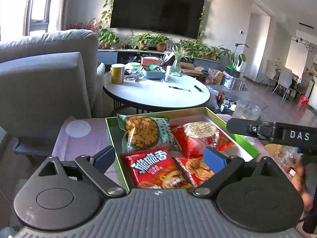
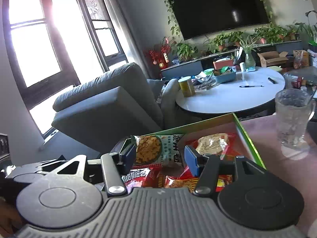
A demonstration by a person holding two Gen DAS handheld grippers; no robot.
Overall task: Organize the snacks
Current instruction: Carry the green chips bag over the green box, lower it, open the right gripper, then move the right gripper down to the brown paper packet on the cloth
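Living room: wall television [image 1: 157,8] upper centre, grey armchair [image 1: 45,79] left, round white table [image 1: 156,93] mid-frame. Green box [image 1: 240,138] of snack packets [image 1: 146,132] on pink surface, lower centre. "DAS" at right edge. Left gripper [image 1: 159,159] released, empty; right gripper [image 2: 160,157] part-spread, holding nothing.

Pink-topped desk [image 1: 83,146]. On it: green-rimmed tray [image 1: 240,138] holding snack packets; white round coaster [image 1: 78,128] left of tray, apart from it; clear glass mug [image 2: 292,117] right of tray on its own coaster.

Left hand-held gripper [image 1: 160,156] wide apart; right hand-held gripper [image 2: 160,157] narrower, empty.
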